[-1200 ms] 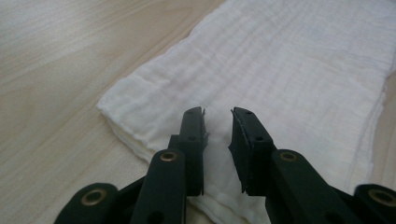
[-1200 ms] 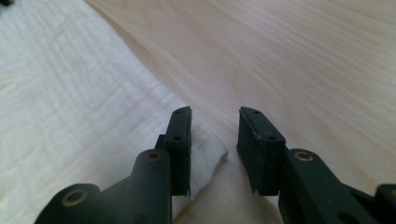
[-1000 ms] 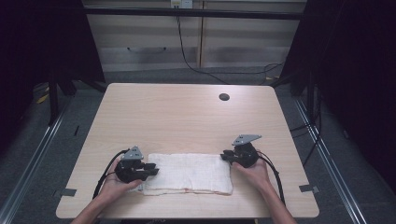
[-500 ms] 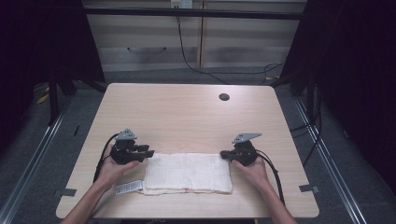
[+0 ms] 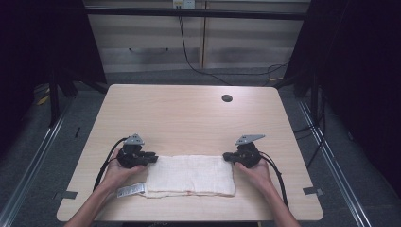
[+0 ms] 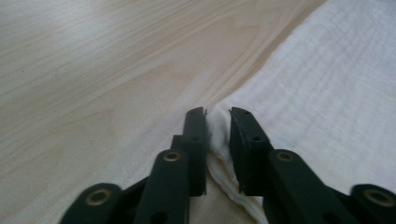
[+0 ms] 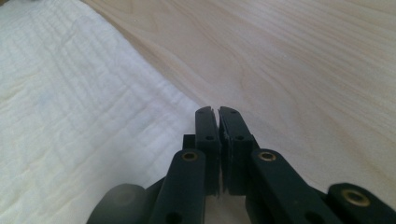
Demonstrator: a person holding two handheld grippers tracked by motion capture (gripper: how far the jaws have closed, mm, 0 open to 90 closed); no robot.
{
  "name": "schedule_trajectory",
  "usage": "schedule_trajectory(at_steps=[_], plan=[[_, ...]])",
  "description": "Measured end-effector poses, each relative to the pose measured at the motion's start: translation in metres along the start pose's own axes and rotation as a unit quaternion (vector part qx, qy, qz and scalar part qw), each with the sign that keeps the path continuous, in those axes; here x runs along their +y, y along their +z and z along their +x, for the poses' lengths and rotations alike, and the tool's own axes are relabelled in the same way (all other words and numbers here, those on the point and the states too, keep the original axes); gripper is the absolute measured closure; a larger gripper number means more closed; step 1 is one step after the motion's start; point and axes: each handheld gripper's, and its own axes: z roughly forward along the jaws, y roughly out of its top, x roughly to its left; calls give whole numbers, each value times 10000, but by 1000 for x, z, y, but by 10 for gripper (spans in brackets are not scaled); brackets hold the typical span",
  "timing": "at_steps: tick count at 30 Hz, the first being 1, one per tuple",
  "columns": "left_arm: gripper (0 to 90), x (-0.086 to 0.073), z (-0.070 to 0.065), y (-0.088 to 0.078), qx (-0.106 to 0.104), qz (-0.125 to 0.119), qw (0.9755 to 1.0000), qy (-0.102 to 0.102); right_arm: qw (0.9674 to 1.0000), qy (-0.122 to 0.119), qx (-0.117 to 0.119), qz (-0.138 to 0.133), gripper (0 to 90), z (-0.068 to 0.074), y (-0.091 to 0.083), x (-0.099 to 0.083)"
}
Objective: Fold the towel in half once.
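Observation:
A white folded towel [image 5: 189, 176] lies flat near the table's front edge. My left gripper [image 5: 152, 159] is at its far left corner. In the left gripper view the black jaws have just been closing, and the bunched towel corner [image 6: 217, 122] fills the narrow gap between the pads, so my left gripper [image 6: 217, 112] is shut on it. My right gripper [image 5: 227, 156] sits at the far right corner. In the right gripper view its jaws are pressed together at the towel's edge [image 7: 93, 107], so my right gripper [image 7: 216, 110] is shut on that corner.
A white label [image 5: 131, 190] sticks out from the towel's near left corner. The pale wooden table [image 5: 189, 118] has a dark round hole [image 5: 227, 98] at the far right. Dark floor and metal rails surround the table.
My left gripper moved away from the person, from the towel's near left end to its far left corner, uncovering the label. Its jaws narrowed on the corner. The right gripper stayed put.

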Motion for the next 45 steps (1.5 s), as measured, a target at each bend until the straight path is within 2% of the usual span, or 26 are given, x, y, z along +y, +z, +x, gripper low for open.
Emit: schedule_trajectory(at_steps=[2,6,13,19,22,26,33,41,45], plan=[[836,-1,-1,0,-34,-45,10000,3,10000,-1,-29,65,874,0,-1,1],[849,1,-3,-5,-33,-251,9996,-79,10000,75,19,-27,877,-2,-4,2],[854,6,-7,-16,-75,-553,9984,-85,9992,116,57,-369,877,-1,-16,10],[854,19,-12,-26,-93,-874,9961,-84,9982,105,92,-585,877,0,-25,19],[854,24,-12,-30,-83,-948,9954,-45,9972,78,102,-731,878,1,-30,27],[854,32,-13,-37,-85,-1167,9931,-65,9962,71,130,-860,878,1,-33,34],[855,40,-7,-45,36,-1285,9917,-84,9947,103,65,-1018,878,-3,-39,42],[855,50,3,-51,156,-1503,9882,-242,9934,130,-86,-1138,879,-13,-48,52],[855,45,2,-39,229,-1362,9902,-210,9933,139,-100,-1146,879,-13,-44,54]])
